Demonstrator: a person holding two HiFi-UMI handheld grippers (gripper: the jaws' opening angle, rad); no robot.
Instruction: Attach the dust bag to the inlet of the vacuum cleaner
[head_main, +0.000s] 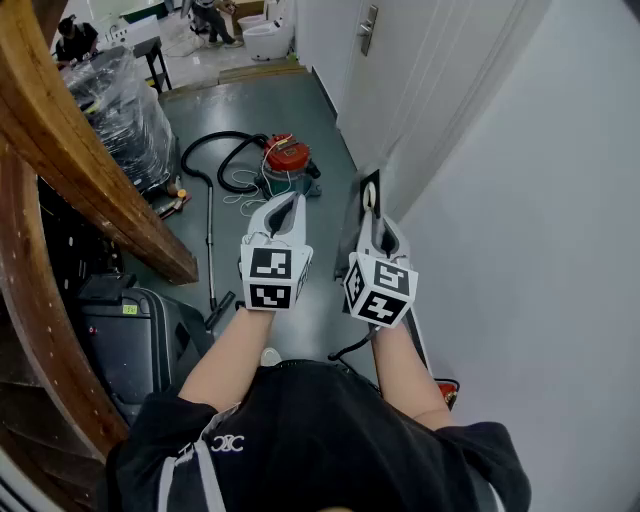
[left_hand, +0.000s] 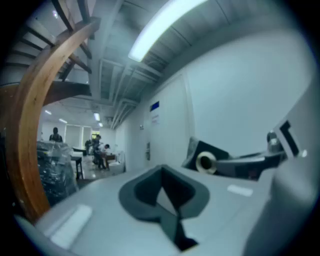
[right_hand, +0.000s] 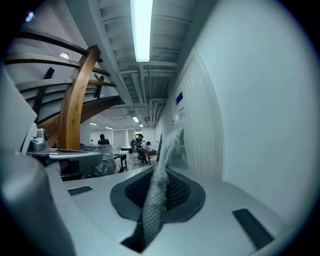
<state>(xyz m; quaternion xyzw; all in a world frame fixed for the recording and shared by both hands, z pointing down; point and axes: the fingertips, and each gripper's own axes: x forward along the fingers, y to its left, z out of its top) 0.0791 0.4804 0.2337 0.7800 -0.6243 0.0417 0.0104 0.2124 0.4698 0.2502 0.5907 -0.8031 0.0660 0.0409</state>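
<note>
Grey dust bag (right_hand: 159, 175) pointing ahead, pinched by right gripper (head_main: 373, 212); left gripper (head_main: 288, 202) fingers (left_hand: 90, 210) together

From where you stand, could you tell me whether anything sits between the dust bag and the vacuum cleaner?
Nothing visible does. Only bare floor lies between the dust bag, held in the right gripper, and the red vacuum cleaner; the black hose and white cord lie to the vacuum's left.

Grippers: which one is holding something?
The right gripper. A grey mesh dust bag is pinched between its jaws, while the left gripper has its jaws shut together with nothing between them.
</note>
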